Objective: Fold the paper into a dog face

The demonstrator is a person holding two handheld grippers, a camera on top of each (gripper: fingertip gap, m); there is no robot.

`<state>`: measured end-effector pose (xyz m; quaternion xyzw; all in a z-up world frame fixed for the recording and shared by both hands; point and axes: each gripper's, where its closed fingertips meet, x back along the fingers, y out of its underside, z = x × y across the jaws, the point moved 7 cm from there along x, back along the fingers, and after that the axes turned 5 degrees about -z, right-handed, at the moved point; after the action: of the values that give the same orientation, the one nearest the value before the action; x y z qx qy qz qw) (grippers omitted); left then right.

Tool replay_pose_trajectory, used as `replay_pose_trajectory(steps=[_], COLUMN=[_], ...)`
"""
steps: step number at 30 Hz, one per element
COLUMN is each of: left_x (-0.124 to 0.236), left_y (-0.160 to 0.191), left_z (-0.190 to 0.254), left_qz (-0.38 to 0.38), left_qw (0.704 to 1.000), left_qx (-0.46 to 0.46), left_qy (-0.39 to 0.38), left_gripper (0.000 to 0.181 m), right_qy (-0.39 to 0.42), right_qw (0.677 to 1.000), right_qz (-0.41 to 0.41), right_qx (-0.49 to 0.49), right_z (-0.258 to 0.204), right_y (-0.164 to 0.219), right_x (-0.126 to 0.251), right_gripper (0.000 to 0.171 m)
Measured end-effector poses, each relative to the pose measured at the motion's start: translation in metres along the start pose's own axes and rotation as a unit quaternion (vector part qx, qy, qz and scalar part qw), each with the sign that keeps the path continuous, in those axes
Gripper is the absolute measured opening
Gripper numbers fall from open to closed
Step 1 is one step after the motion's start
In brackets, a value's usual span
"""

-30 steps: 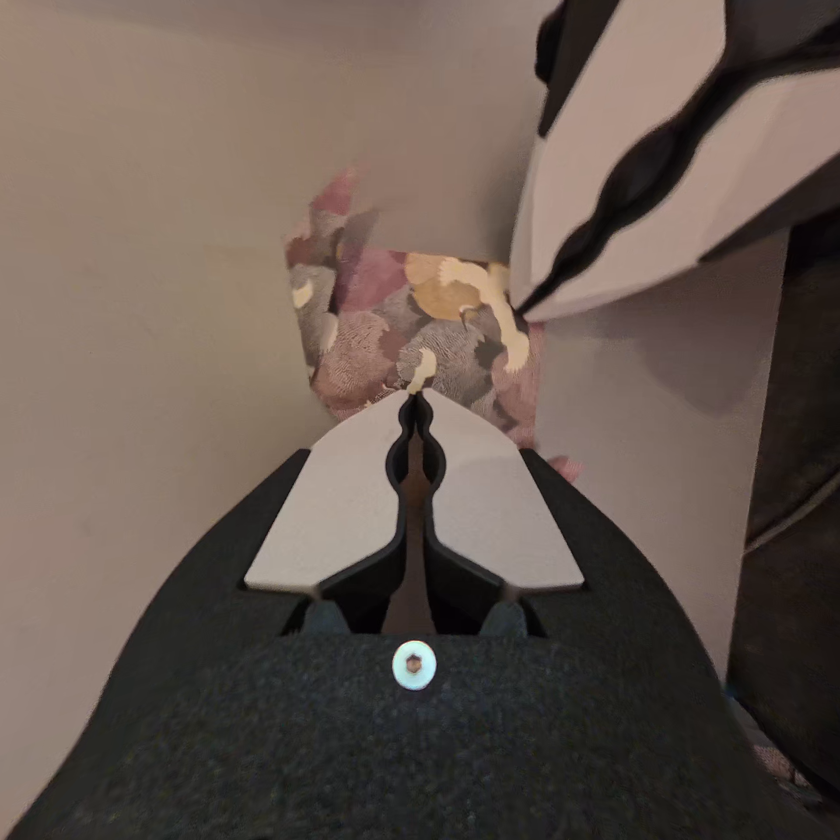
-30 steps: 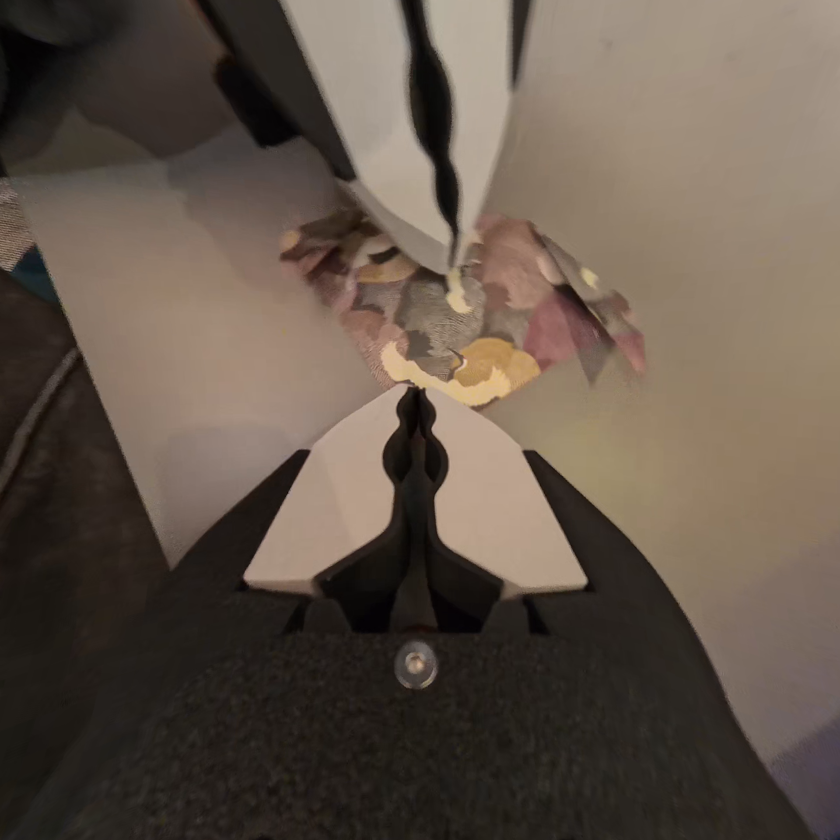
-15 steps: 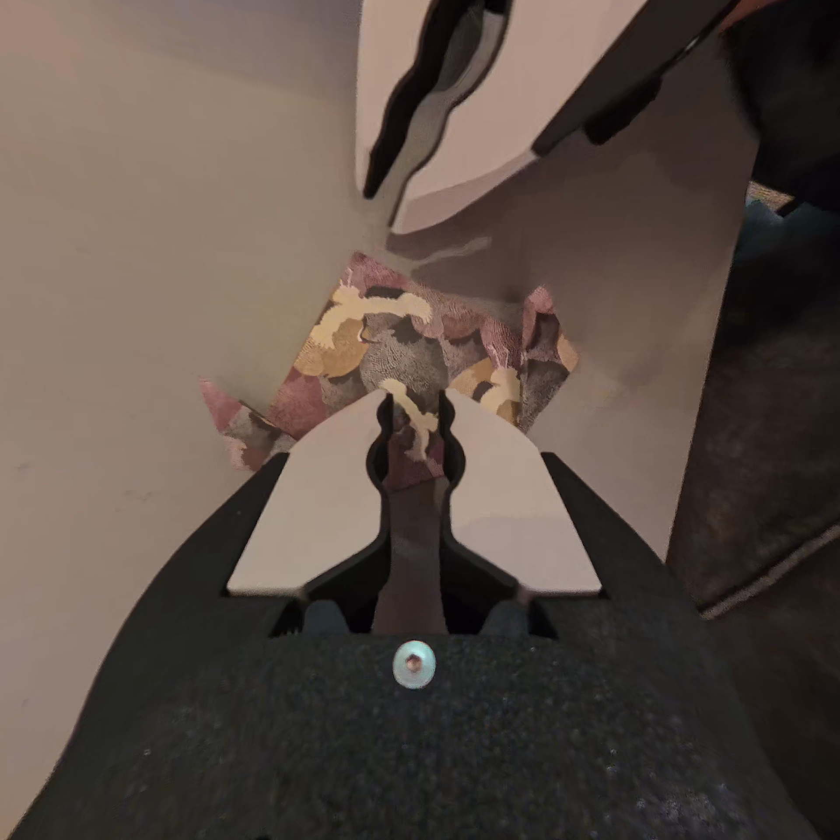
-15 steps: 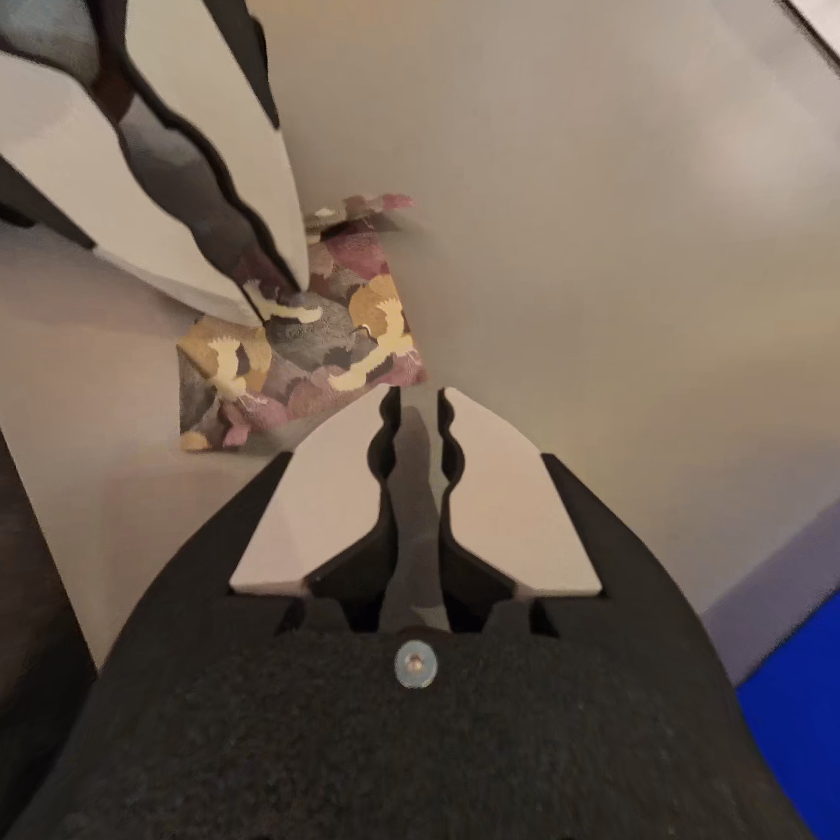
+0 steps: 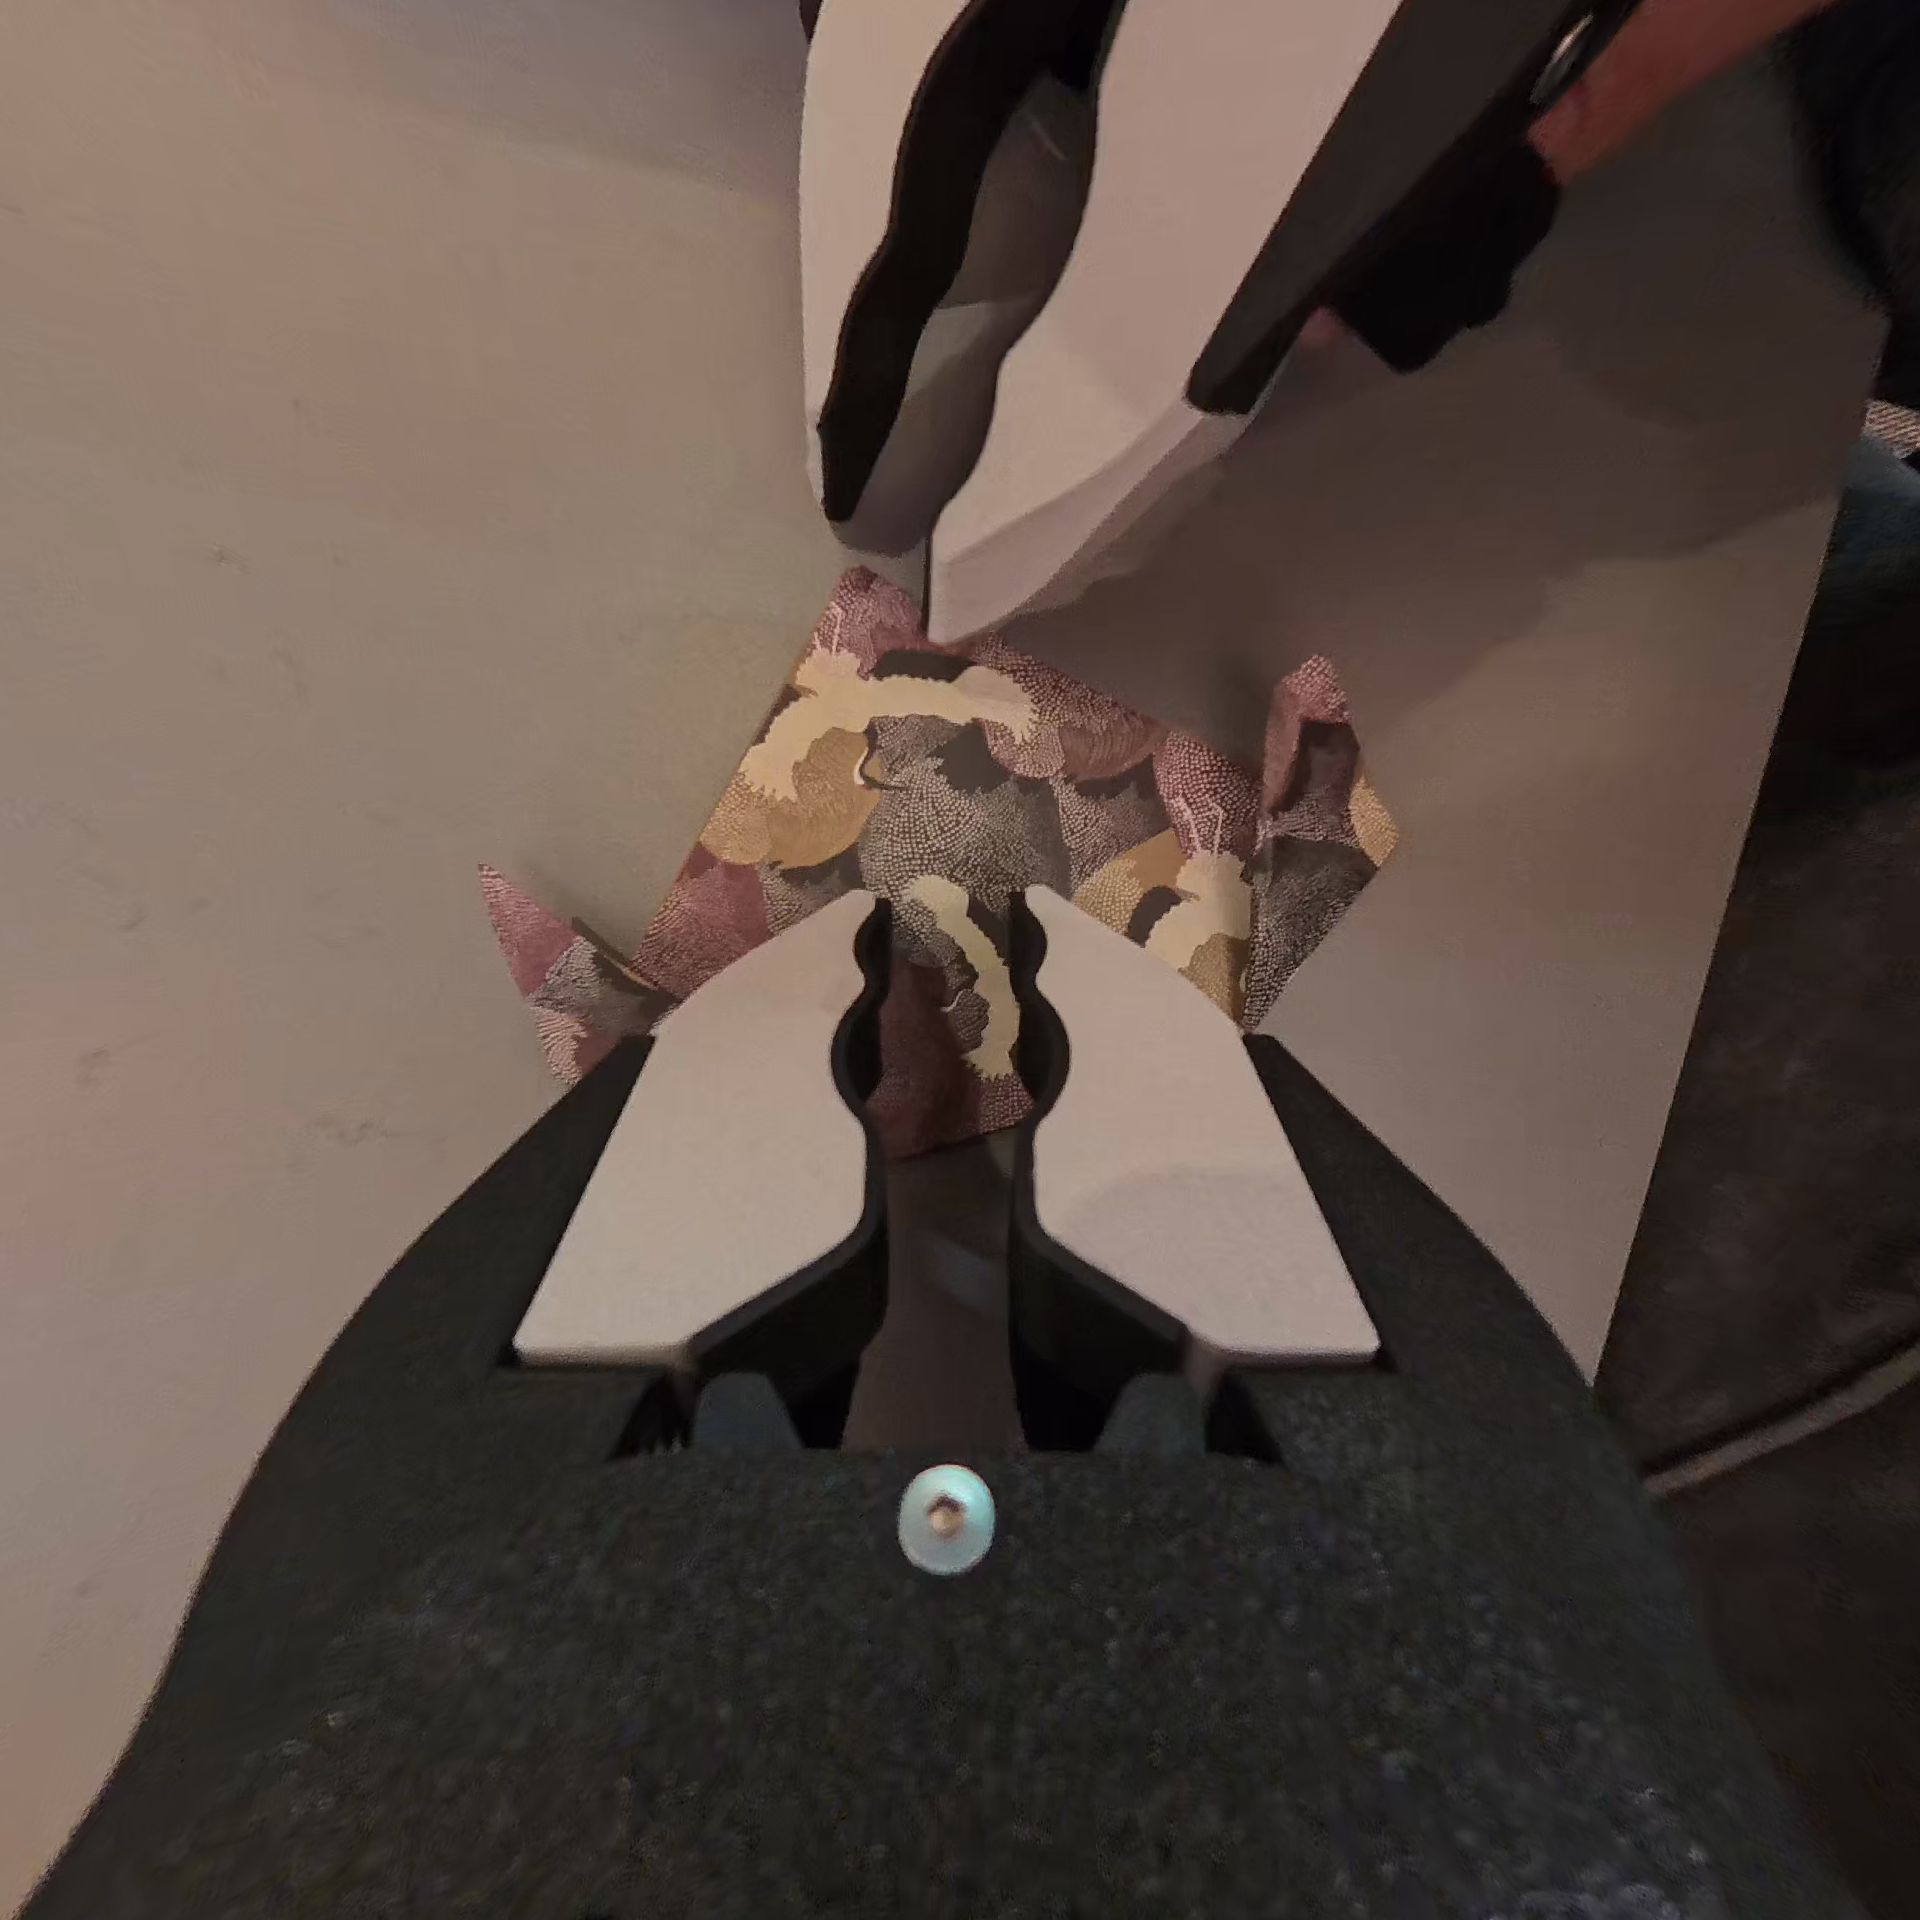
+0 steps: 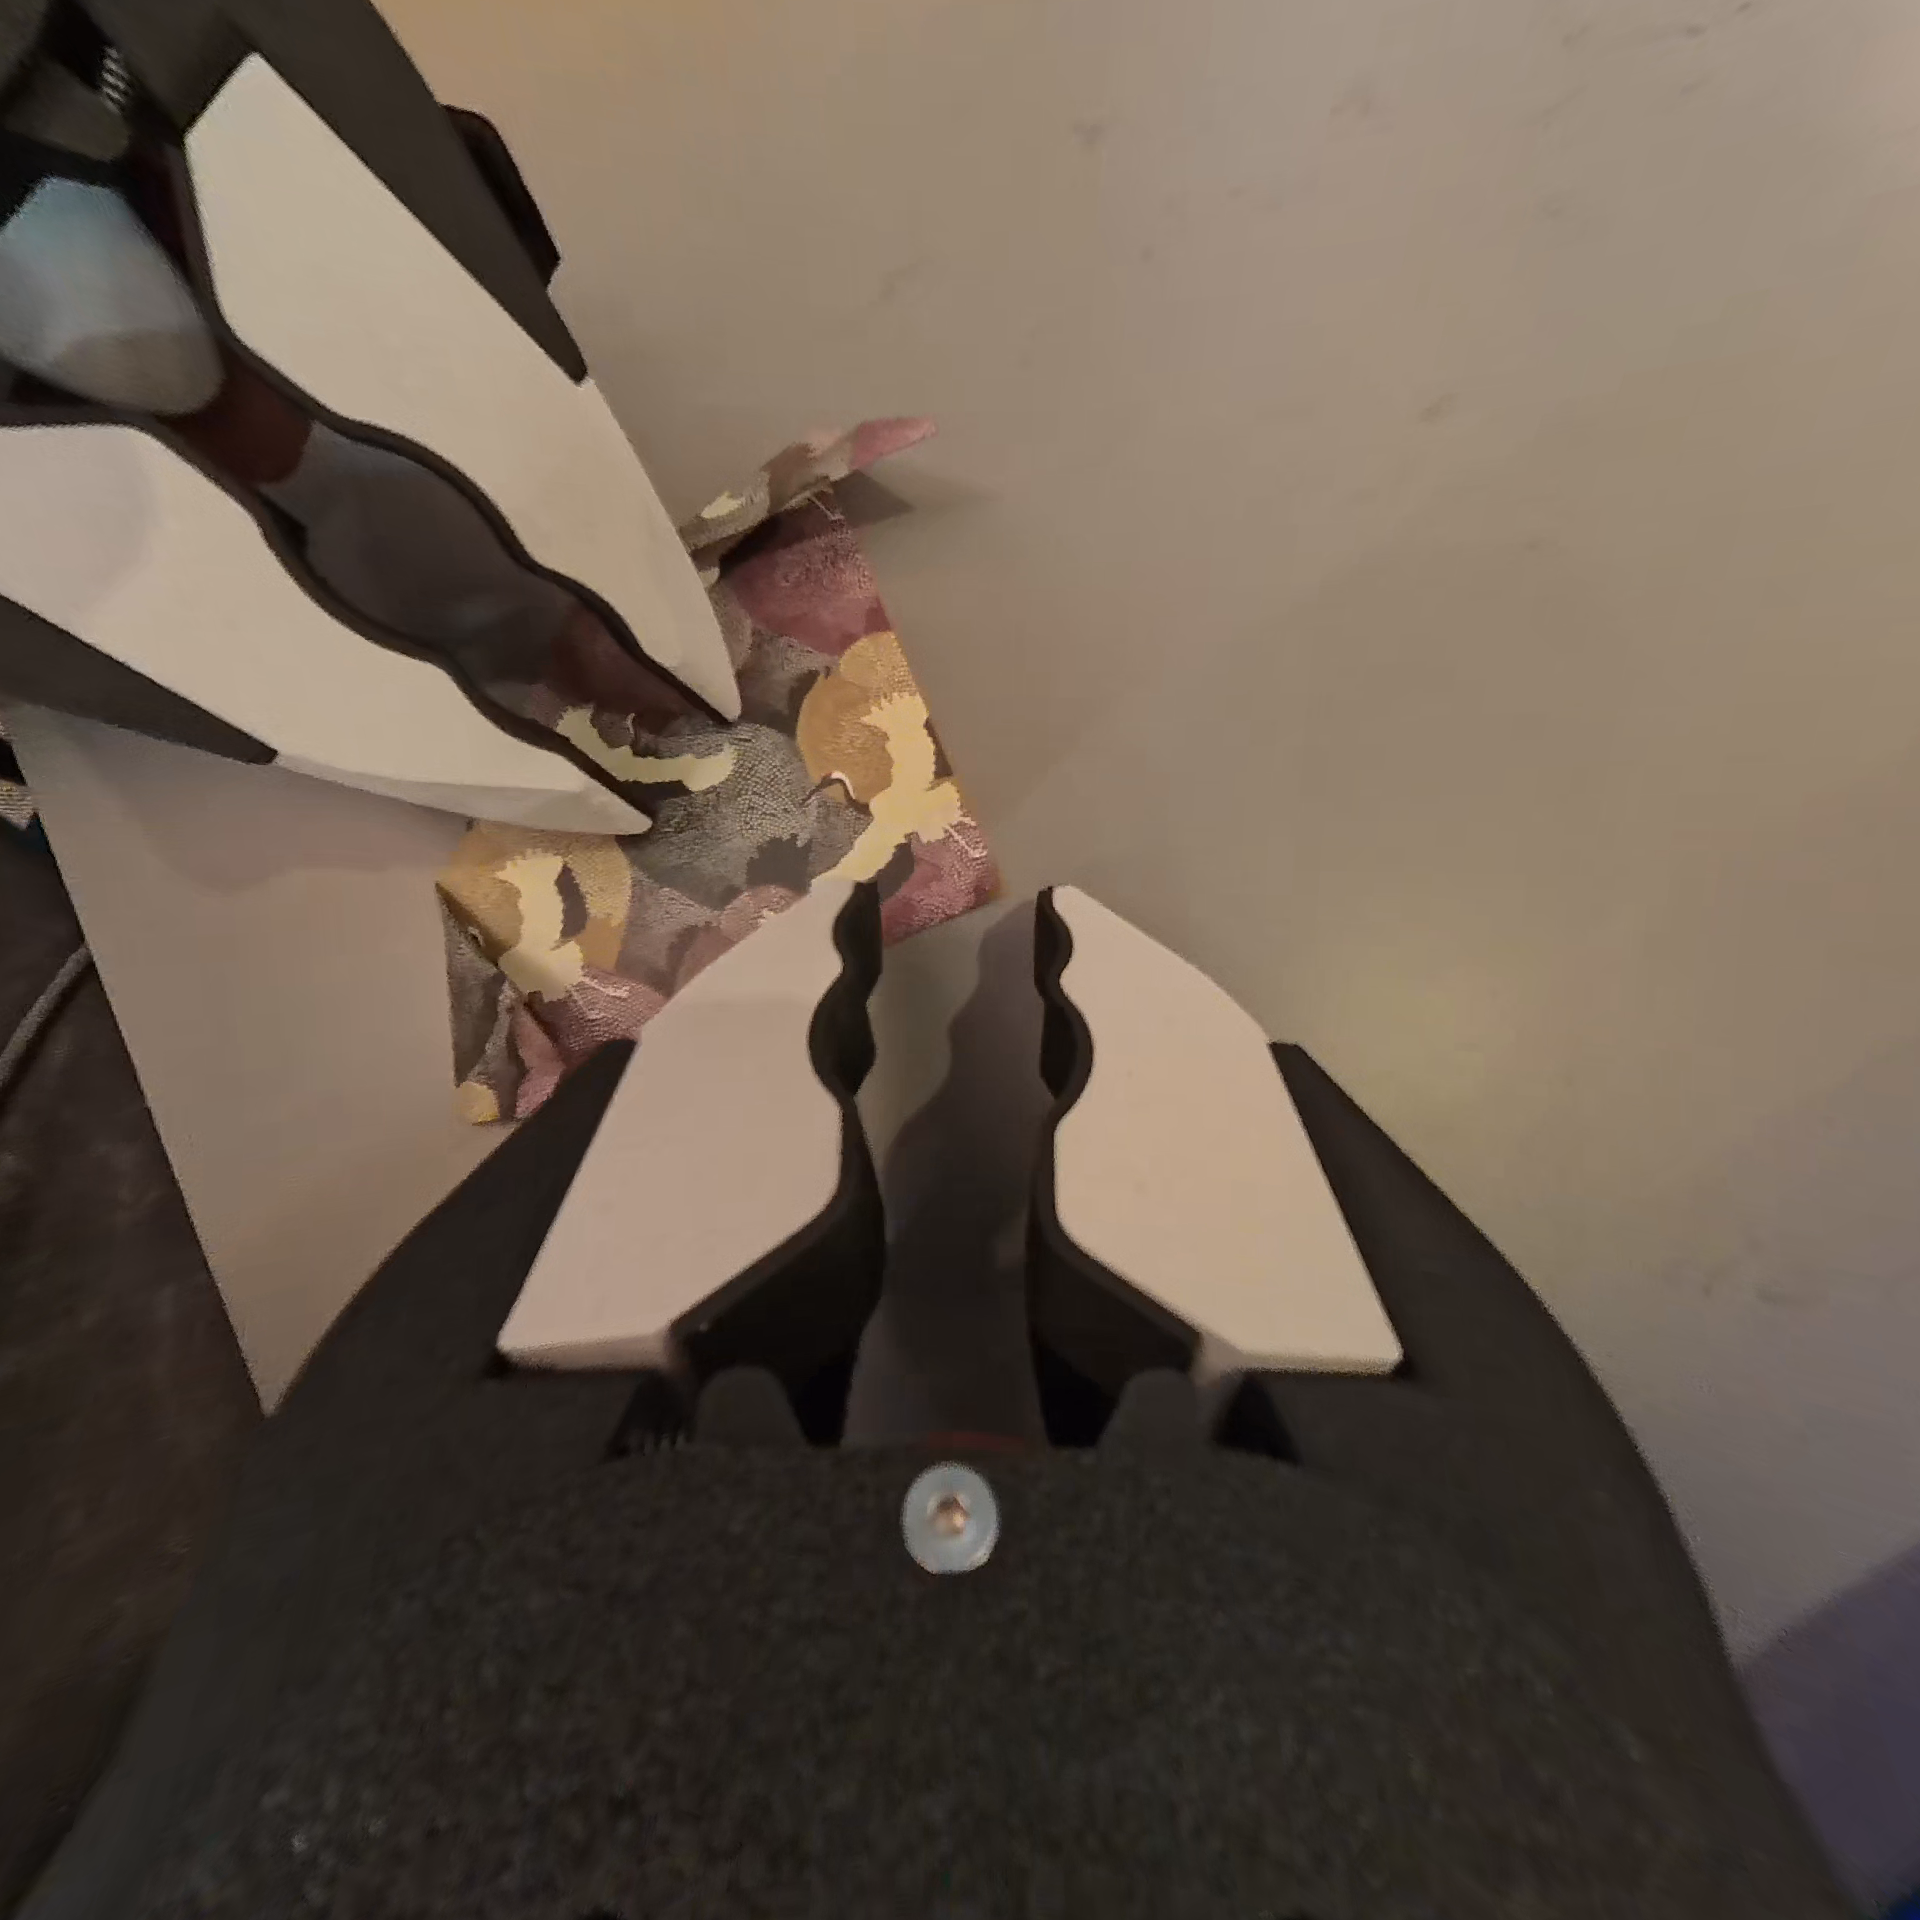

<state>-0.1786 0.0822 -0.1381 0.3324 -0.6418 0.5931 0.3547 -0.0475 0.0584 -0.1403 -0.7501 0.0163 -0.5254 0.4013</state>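
Note:
The folded paper [image 5: 935, 821], patterned in purple, grey and gold with cream birds, lies flat on the pale table [image 5: 312, 520]. A small flap [image 5: 1309, 748] sticks up at one end and another flap [image 5: 530, 935] at the other. My left gripper [image 5: 948, 904] is open, with its fingertips over the paper's near part and paper showing in the gap. My right gripper [image 5: 904, 571] is open, with its tips at the paper's far corner. In the right wrist view my right gripper [image 6: 956, 899] is open and empty just beside the paper [image 6: 790, 800], and my left gripper [image 6: 686, 769] rests its tips on it.
The table's edge [image 5: 1756, 831] runs close along one side of the paper, with dark fabric [image 5: 1818, 1091] beyond it. That fabric also shows in the right wrist view [image 6: 94, 1195]. A blue-purple area [image 6: 1849, 1621] lies past the far table edge. Spacing between my two grippers at the tips: around 6 cm.
Both grippers were shut at the paper's edges one second ago and have since opened. The right gripper has drawn back off the paper, which now lies flatter.

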Motion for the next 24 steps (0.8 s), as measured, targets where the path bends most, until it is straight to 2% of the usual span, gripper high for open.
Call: replay_pose_trajectory(steps=[9,14,18,21,24], left_x=[-0.001,-0.001,-0.001,-0.001,-0.001], left_y=[-0.001,-0.001,0.000,0.000,0.000], left_z=[0.002,0.001,0.002,0.002,0.001], left_qz=[0.005,0.009,0.011,0.011,0.012], left_qw=[1.000,1.000,1.000,1.000,1.000], left_qx=[0.011,0.012,0.012,0.011,0.012], left_qy=[0.007,0.005,0.005,0.005,0.006], left_gripper=[0.016,0.016,0.016,0.016,0.016], right_qy=[-0.004,-0.085,-0.105,-0.061,-0.049], right_qw=[1.000,0.994,0.991,0.996,0.998], right_qz=[-0.003,0.019,0.017,0.001,-0.035], right_qx=[-0.021,-0.069,-0.085,-0.062,0.005], right_z=[-0.008,-0.014,-0.011,-0.003,-0.008], right_y=[-0.004,-0.010,-0.009,-0.003,0.004], right_x=[-0.005,-0.008,-0.006,0.005,0.012], right_gripper=[0.023,0.020,0.023,0.025,0.021])
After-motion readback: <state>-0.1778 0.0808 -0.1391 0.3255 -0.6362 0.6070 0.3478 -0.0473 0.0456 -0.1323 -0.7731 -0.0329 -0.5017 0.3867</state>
